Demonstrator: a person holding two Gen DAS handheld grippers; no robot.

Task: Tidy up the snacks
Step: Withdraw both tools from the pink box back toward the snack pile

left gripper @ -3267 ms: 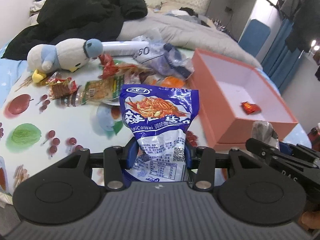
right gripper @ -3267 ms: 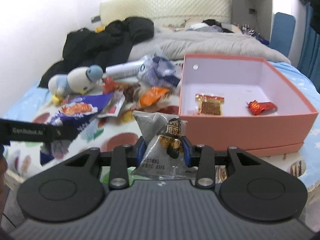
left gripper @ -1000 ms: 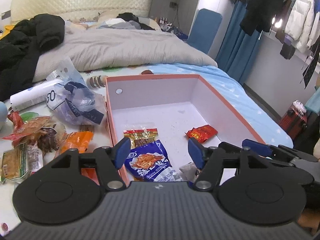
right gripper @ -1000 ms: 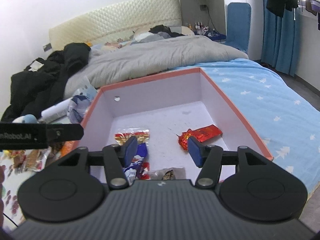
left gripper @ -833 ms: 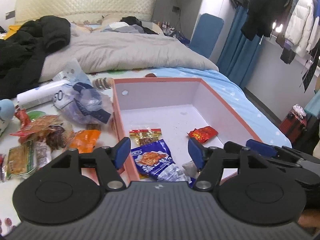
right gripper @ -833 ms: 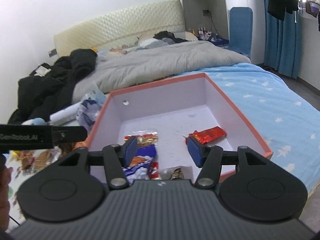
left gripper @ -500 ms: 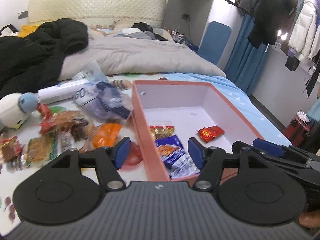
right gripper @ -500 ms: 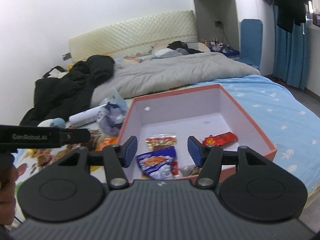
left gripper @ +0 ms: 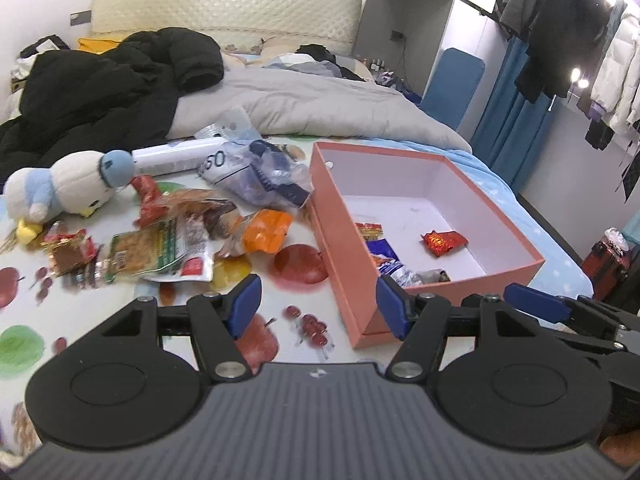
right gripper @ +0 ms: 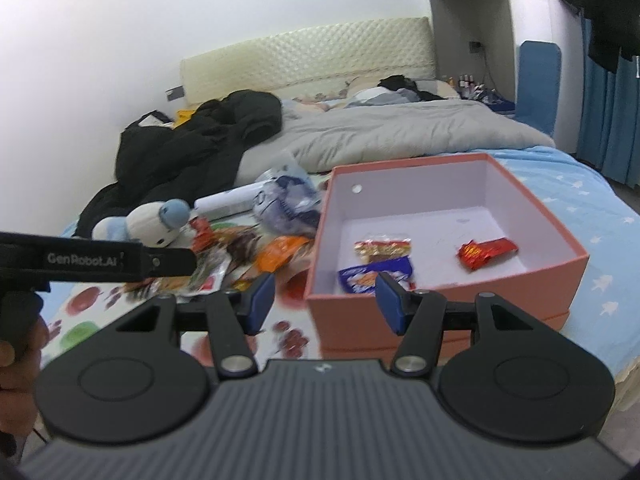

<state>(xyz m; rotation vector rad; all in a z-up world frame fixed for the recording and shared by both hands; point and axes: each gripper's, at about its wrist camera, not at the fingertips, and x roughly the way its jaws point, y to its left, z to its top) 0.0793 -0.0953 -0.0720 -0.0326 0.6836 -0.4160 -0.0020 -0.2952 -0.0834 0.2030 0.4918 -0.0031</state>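
Observation:
A pink box (left gripper: 340, 248) (right gripper: 568, 240) stands open on the bed. It holds a blue packet (left gripper: 382, 254) (right gripper: 372, 274), a red wrapper (left gripper: 442, 242) (right gripper: 486, 252), a red-and-gold packet (right gripper: 382, 248) and a grey packet (left gripper: 434, 276). A pile of loose snacks (left gripper: 160, 236) (right gripper: 256, 252) lies left of the box, with an orange packet (left gripper: 266, 234) nearest it. My left gripper (left gripper: 318, 306) is open and empty, near the box's front left corner. My right gripper (right gripper: 324, 298) is open and empty, in front of the box.
A plush penguin (left gripper: 60, 188) (right gripper: 148, 220), a white tube (left gripper: 180, 158) and a clear plastic bag (left gripper: 256, 172) lie behind the snacks. A black coat (left gripper: 108, 80) and grey duvet (left gripper: 320, 104) fill the far bed. The left gripper's body (right gripper: 96, 260) crosses the right wrist view.
Both grippers held packets over the bed, then opened over the box and left them inside. Both have since pulled back and to the left, away from the box.

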